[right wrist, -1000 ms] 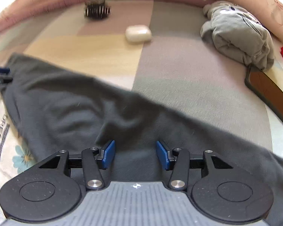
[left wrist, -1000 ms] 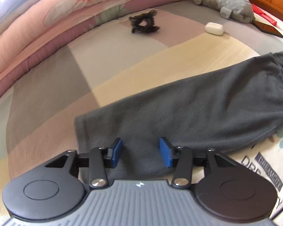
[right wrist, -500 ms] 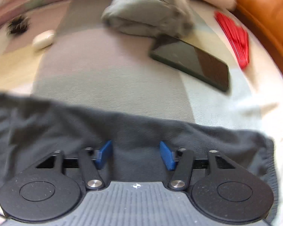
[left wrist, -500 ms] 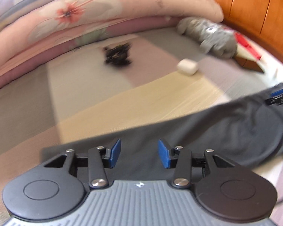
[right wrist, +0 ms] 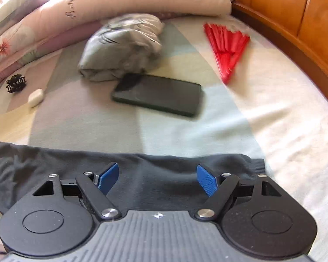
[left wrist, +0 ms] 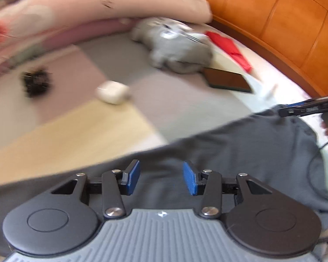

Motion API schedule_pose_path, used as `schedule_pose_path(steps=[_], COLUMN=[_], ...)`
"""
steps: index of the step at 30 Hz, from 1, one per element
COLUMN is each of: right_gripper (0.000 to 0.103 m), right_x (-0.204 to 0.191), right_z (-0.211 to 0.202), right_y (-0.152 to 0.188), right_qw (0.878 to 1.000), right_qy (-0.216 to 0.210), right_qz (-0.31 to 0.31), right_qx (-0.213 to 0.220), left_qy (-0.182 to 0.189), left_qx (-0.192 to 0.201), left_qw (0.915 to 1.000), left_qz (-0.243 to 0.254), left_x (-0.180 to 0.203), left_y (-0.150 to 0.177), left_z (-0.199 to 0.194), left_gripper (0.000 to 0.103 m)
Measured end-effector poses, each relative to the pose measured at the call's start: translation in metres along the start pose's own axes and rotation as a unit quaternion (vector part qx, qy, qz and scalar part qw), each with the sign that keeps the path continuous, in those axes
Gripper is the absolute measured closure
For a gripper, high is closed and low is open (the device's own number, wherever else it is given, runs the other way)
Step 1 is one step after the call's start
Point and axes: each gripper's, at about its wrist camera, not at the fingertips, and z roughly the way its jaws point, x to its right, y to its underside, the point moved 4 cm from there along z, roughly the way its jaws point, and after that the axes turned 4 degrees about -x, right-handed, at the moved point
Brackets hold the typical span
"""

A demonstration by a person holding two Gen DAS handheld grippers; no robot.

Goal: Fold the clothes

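Dark grey trousers lie stretched flat across the patchwork bed sheet. My left gripper hovers over their middle, open, with nothing between its blue pads. In the right wrist view the trousers' end lies under my right gripper, which stands wide open just above the cloth near its far edge. In the left wrist view the right gripper shows at the far right, over the trousers' end.
A phone, a red folding fan, a grey bundle of cloth, a white earbud case and a black hair claw lie beyond the trousers. A floral quilt and wooden headboard border the bed.
Both grippers have swept to the right along the trousers. The right gripper now sits over the trousers' end and its jaws have spread wider. The left stays open.
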Motion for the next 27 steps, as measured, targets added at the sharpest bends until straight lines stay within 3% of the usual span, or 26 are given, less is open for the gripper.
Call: schedule_pose_path(steps=[2, 3, 5, 7, 10, 13, 15, 17, 19, 20, 22, 25, 27], right_gripper=[0.021, 0.021, 0.02, 0.018, 0.019, 0.019, 0.018, 0.018, 0.018, 0.008, 0.0, 0.0, 0.003], right_x=[0.012, 0.016, 0.03, 0.046, 0.052, 0.039, 0.029, 0.019, 0.012, 0.012, 0.019, 0.027, 0.027], right_z=[0.016, 0.025, 0.04, 0.044, 0.045, 0.026, 0.016, 0.02, 0.036, 0.043, 0.053, 0.053, 0.044], right_y=[0.002, 0.003, 0.002, -0.007, -0.023, -0.022, -0.017, -0.009, -0.003, -0.004, -0.012, -0.027, -0.03], right_qw=[0.999, 0.998, 0.998, 1.0, 1.0, 0.998, 0.998, 0.998, 0.996, 0.996, 0.996, 0.998, 0.998], right_qy=[-0.037, -0.029, 0.028, 0.02, 0.023, 0.04, 0.024, 0.014, 0.031, 0.042, 0.053, 0.052, 0.038], right_qz=[-0.006, -0.019, -0.031, -0.021, -0.008, -0.034, -0.037, -0.036, -0.054, -0.061, -0.055, -0.034, -0.027], right_qx=[-0.03, -0.044, -0.038, -0.003, -0.012, -0.027, -0.036, -0.058, -0.062, -0.051, -0.036, -0.031, -0.038], left_qy=[0.014, 0.014, -0.025, -0.092, -0.1, -0.106, -0.091, -0.077, -0.075, -0.08, -0.101, -0.123, -0.138], left_qx=[-0.013, -0.02, -0.036, -0.053, -0.041, -0.031, -0.025, -0.03, -0.042, -0.048, -0.048, -0.039, -0.033], left_qw=[0.9997, 0.9995, 0.998, 0.992, 0.9887, 0.9898, 0.9922, 0.9943, 0.9948, 0.9945, 0.9928, 0.9902, 0.9881], left_qz=[-0.012, -0.021, -0.047, -0.069, -0.104, -0.09, -0.081, -0.068, -0.055, -0.047, -0.042, -0.053, -0.06], left_x=[0.017, 0.022, 0.023, 0.012, 0.007, 0.019, 0.029, 0.039, 0.046, 0.049, 0.047, 0.041, 0.037], left_y=[0.004, 0.007, 0.015, 0.021, 0.016, 0.006, 0.002, 0.001, 0.002, 0.002, 0.001, -0.005, -0.009], left_z=[0.019, 0.028, 0.044, 0.056, 0.048, 0.037, 0.031, 0.038, 0.048, 0.054, 0.059, 0.059, 0.059], left_gripper=[0.059, 0.058, 0.057, 0.059, 0.06, 0.061, 0.059, 0.058, 0.058, 0.057, 0.053, 0.048, 0.057])
